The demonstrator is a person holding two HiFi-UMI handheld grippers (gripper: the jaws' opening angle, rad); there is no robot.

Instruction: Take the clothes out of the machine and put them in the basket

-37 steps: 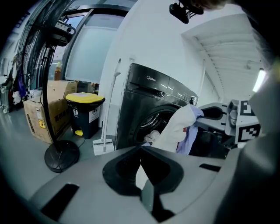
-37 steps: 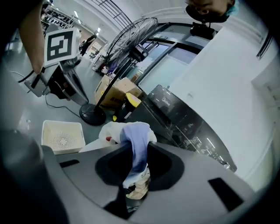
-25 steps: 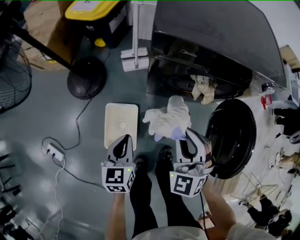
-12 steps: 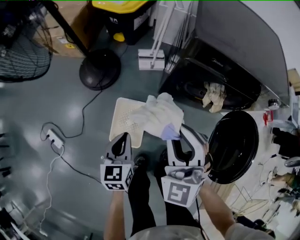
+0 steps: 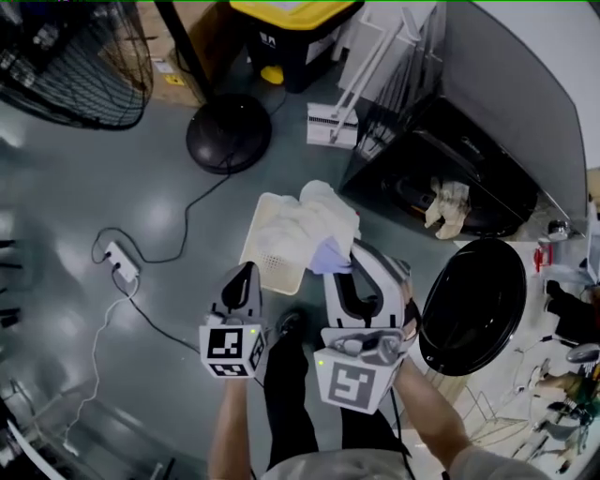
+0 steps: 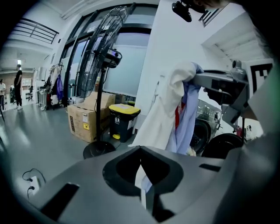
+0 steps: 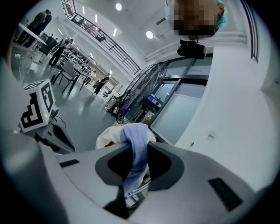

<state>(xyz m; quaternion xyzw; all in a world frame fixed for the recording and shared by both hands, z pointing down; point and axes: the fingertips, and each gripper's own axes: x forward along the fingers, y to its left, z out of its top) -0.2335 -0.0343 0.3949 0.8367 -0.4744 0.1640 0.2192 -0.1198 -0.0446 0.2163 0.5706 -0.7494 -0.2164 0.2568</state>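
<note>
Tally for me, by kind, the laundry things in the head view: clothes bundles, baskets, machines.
Clothes bundles: 2, the held bundle in the right claw and the loose bundle at the machine opening
Basket: 1
Machine: 1
Total: 4

Below me spreads a glossy grey floor (image 5: 112, 187). A black pedestal fan with a round base (image 5: 228, 145) stands near a black plastic bin with a yellow lid (image 5: 291, 28) and brown cardboard boxes (image 6: 83, 122). Tall glass windows (image 6: 122, 61) rise behind.
</note>
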